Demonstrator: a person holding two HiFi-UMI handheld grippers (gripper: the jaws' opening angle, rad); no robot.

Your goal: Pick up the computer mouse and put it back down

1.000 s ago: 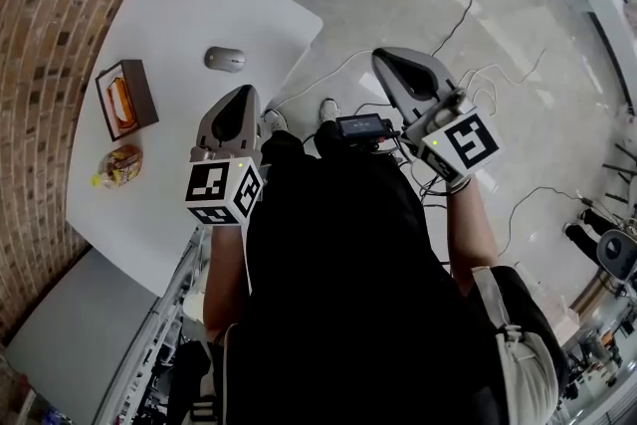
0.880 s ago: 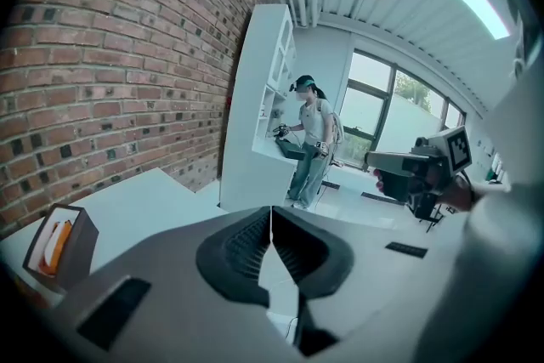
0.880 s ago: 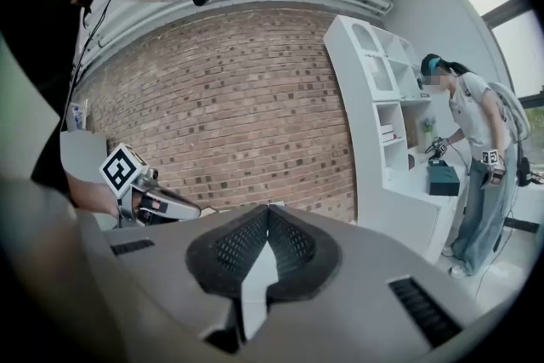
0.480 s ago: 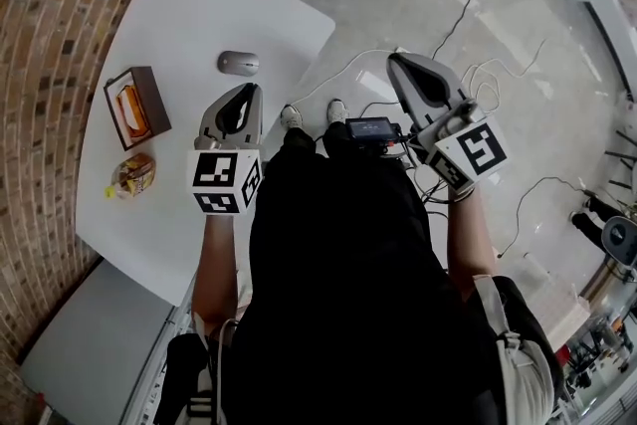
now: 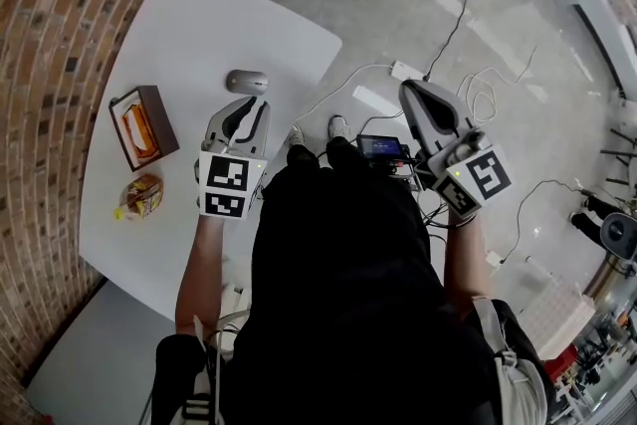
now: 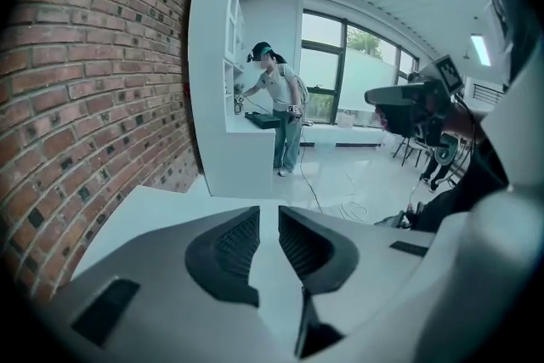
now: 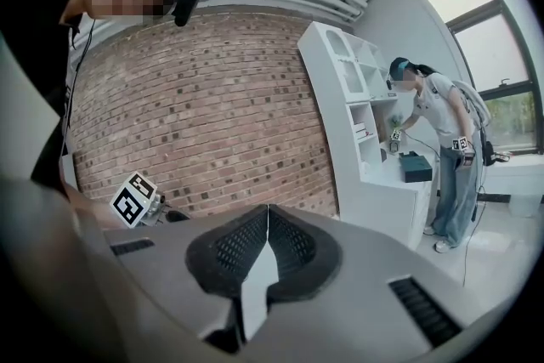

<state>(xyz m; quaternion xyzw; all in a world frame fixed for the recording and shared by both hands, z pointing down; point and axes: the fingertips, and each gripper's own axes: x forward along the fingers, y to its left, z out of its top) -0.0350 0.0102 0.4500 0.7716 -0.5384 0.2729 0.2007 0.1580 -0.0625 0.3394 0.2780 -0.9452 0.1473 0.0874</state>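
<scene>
A grey computer mouse (image 5: 247, 82) lies on the white table (image 5: 179, 25), near its right edge. My left gripper (image 5: 255, 103) hovers over the table just short of the mouse, pointing at it and tilted down. Its jaws are opening: the left gripper view shows a narrow gap in my left gripper (image 6: 268, 218) with only bare tabletop behind it and nothing between the pads. The mouse is hidden in that view. My right gripper (image 5: 414, 90) is held over the floor, right of the table. In its own view my right gripper (image 7: 268, 213) has its tips touching and holds nothing.
On the table's left side lie a brown box with orange contents (image 5: 144, 124) and a wrapped snack (image 5: 139, 197). A brick wall (image 5: 50, 35) borders the table. Cables and a power strip (image 5: 406, 71) lie on the floor. A person (image 6: 279, 110) stands at a far white cabinet.
My left gripper has moved down and closer to the mouse, rolling a little, and its jaws have parted slightly. The right gripper has stayed almost in place.
</scene>
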